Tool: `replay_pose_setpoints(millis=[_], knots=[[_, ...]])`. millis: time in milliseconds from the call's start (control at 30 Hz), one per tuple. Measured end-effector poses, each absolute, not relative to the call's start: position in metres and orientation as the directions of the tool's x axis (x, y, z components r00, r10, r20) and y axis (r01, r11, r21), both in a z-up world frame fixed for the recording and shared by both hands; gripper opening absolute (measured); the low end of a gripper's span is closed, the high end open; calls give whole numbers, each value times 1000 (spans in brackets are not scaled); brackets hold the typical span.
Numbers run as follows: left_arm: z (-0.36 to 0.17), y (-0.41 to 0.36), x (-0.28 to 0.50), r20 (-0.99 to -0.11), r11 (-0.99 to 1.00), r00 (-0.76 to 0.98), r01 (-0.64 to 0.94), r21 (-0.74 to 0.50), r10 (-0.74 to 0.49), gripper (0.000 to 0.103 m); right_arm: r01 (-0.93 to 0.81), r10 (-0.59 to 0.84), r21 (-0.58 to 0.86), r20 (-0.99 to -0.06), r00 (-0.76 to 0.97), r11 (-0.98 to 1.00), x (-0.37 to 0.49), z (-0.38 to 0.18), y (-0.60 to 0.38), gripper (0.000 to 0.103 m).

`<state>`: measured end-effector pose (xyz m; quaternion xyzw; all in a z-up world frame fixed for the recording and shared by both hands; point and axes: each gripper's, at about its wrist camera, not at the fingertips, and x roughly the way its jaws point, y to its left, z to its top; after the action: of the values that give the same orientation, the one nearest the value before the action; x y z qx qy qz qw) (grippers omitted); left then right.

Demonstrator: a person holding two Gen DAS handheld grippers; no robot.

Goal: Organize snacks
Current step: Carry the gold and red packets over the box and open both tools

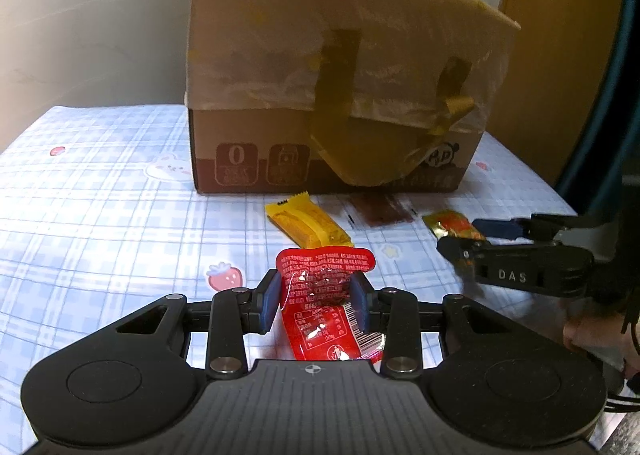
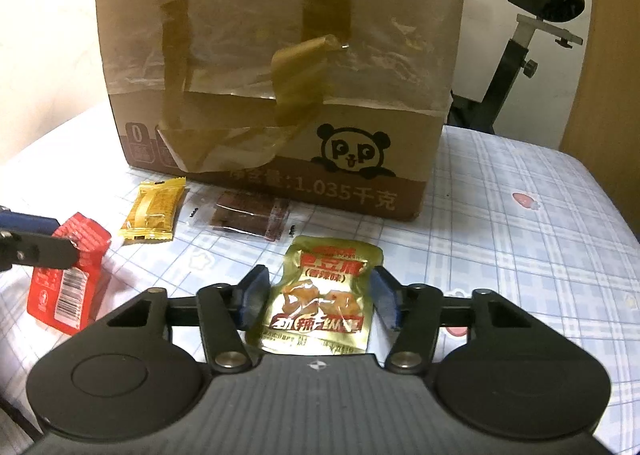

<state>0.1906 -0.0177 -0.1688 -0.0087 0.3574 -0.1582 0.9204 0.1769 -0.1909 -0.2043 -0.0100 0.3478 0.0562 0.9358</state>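
The left gripper (image 1: pixel 316 301) is clamped on a red packet (image 1: pixel 326 295), its blue pads (image 1: pixel 269 303) pinching and crumpling the wrapper mid-length; in the right wrist view the packet looks lifted a little off the tablecloth (image 2: pixel 520 255), though that is hard to be sure of. The right gripper (image 2: pixel 318 297) straddles a gold pouch (image 2: pixel 320 299) lying flat on the cloth, but its jaws stand apart with a visible gap on each side, so nothing is grasped there. A yellow bar (image 2: pixel 152 211) and a brown packet (image 2: pixel 244 215) lie at 11 and 12 o'clock from the pouch, just before the box (image 2: pixel 280 75). The step in hand looks like taking the gold pouch. To do it well, I would keep the pads level with the pouch's edges, press low so both catch the foil rather than skate over it, and close squarely at its waist. The box's front flaps look taped, so the way in is probably from above, which neither view shows.
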Motion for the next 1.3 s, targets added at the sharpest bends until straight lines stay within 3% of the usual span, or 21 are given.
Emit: replay_pose_setpoints(millis=[300,733,867,1033,1300], knots=[[-141,-2,189,-601,952,740,274,-140,-301,39,-71,106,82,-590,801,994,160,-177,-202,53],[-37,1,215,-382,933,852,347,-100,-358,40,-156,159,33,-298,941,987,157,-55,-200,53],[-8,-10,237,-338,922,860,377,-88,-383,40,-178,177,22,-260,949,984,179,-28,-201,53],[14,-33,282,-305,923,874,382,-53,-379,40,-190,200,62,-258,945,980,224,-7,-205,53],[11,-62,338,-360,929,864,369,-25,-352,40,-179,176,28,-394,902,983,288,-16,-196,54]])
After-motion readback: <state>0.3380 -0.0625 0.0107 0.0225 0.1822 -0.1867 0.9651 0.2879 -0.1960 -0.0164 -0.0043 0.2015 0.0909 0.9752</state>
